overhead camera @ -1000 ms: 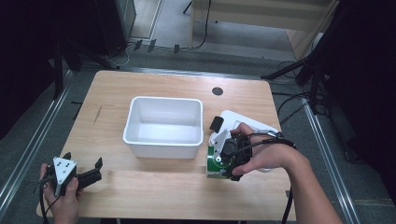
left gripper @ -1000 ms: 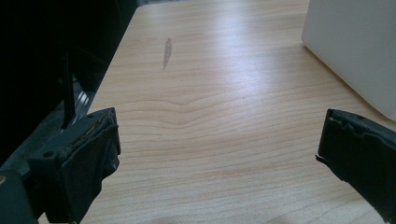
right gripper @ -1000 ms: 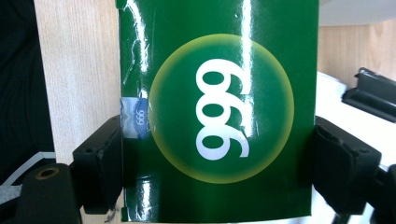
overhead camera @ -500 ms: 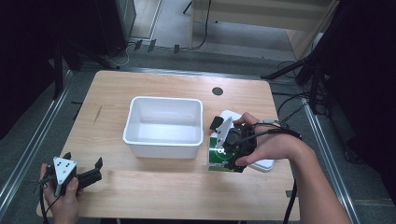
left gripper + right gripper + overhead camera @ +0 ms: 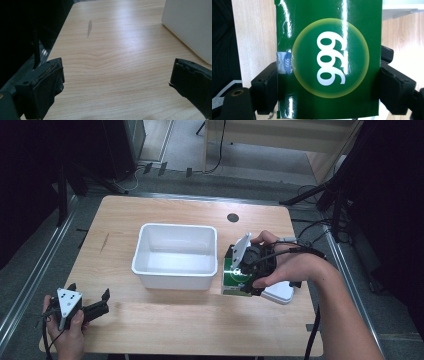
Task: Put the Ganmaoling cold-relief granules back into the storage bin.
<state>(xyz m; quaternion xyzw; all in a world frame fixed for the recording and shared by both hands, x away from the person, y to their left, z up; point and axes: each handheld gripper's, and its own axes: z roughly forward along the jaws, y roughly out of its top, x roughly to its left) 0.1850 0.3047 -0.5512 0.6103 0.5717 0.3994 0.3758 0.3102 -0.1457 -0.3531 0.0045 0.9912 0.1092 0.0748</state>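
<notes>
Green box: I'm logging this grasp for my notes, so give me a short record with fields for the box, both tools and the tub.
held thing: green box, glossy, yellow circle with white 999
right tool: jaws closed on the box's two sides
box place: beside the white tub, over the table's right part
left tool: open, nothing between the jaws, low over the near left table corner
tub: looks empty
other: white flat thing under the right hand

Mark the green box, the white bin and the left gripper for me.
green box (image 5: 329,55): right gripper view, on its printed front face.
white bin (image 5: 175,277): high view, on its near wall.
left gripper (image 5: 100,303): high view, midway between its fingertips.
</notes>
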